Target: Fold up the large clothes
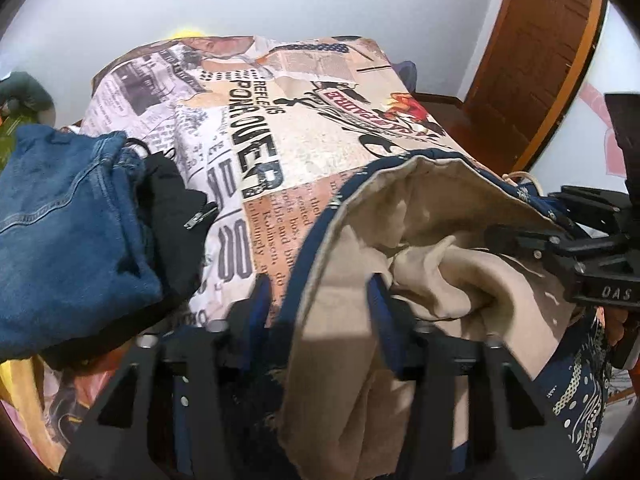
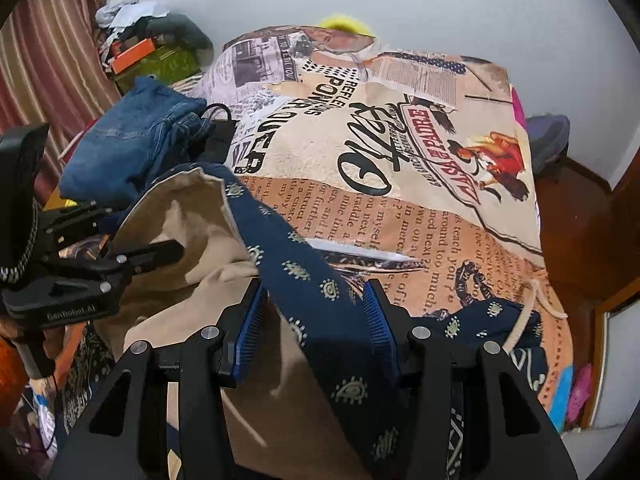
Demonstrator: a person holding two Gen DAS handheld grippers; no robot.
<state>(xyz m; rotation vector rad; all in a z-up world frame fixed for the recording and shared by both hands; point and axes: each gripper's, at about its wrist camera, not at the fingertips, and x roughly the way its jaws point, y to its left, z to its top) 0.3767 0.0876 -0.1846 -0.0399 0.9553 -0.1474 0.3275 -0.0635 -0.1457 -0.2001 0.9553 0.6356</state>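
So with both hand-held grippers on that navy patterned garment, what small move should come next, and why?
Probably carry the held edge forward and lay it flat on the printed bedspread. The navy garment is bunched with its beige lining showing. The cloth runs between the pads of the left hand-held gripper and the right hand-held gripper, though a firm pinch is unclear.

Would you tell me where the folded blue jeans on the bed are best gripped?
Probably at the rounded folded end of the blue jeans, coming from the near side. There the layers stack into one thick edge facing the left gripper, while the far end is bunched against a black garment.
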